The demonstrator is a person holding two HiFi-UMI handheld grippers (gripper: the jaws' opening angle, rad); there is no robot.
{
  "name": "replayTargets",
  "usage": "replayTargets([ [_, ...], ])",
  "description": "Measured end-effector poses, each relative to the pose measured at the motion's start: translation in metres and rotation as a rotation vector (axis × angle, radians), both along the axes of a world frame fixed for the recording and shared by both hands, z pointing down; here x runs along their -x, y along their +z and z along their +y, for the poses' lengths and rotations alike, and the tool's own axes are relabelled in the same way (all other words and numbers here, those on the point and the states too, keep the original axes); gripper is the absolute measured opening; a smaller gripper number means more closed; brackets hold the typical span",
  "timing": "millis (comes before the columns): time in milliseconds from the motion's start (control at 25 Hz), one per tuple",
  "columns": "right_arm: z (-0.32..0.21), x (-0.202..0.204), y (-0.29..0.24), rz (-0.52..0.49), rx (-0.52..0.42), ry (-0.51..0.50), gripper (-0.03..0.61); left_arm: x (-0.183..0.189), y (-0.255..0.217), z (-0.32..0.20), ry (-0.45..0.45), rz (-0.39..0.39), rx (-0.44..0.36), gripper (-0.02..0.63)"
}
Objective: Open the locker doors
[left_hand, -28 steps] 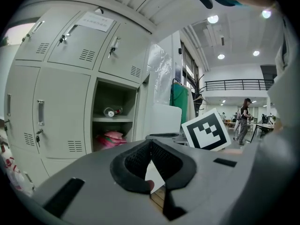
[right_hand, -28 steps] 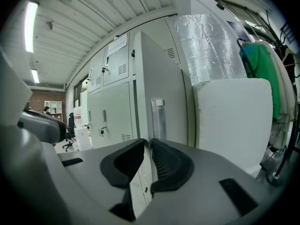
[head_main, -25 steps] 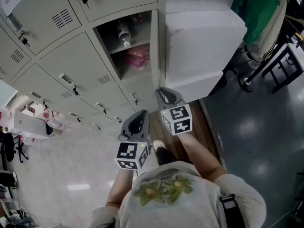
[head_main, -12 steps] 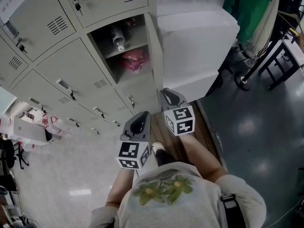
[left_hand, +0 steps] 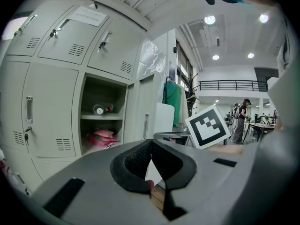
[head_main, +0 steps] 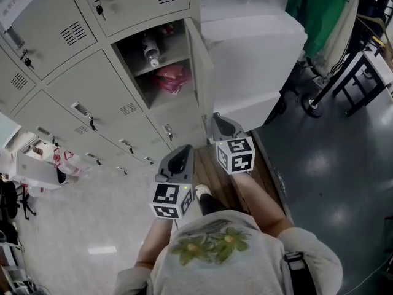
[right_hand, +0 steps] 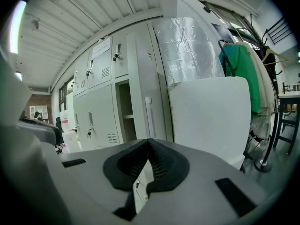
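Now, left hand-held gripper [head_main: 182, 148] and right hand-held gripper [head_main: 220, 119] side by side, jaws together, both empty.

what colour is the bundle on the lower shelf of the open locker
Pink; the bundle shows best in the head view.

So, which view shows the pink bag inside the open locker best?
The left gripper view: it looks straight into the open locker and shows the pink bag lying in its lower half. The head view shows it from steeply above. The right gripper view sees the compartment edge-on, so the bag is hidden.
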State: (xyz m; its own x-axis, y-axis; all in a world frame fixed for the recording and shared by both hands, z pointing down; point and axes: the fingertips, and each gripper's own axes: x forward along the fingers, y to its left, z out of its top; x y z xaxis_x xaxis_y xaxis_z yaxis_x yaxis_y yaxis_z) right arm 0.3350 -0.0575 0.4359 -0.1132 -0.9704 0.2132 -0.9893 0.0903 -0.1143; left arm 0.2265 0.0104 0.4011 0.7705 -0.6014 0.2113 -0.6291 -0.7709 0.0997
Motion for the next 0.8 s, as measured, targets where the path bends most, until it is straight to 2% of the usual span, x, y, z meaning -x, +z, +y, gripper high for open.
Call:
replayTargets([
  [240, 0.018, 0.011, 0.004, -0.04, 0.013, -0.031, 0.031, 0.008, 0.001, 0.001, -0.023, -0.001, 0.004, 0.029],
  [640, 0.056, 0.076, -0.02, -0.138, -0.129, -0.272, 0.031, 0.02, -0.001, 0.007, -0.058, 0.015, 0.004, 0.029],
  [800, 0.068, 0.094, -0.022, -0.152, -0.147, -0.333, 0.031, 0.026, 0.0, 0.012, -0.068, 0.019, 0.011, 0.029],
])
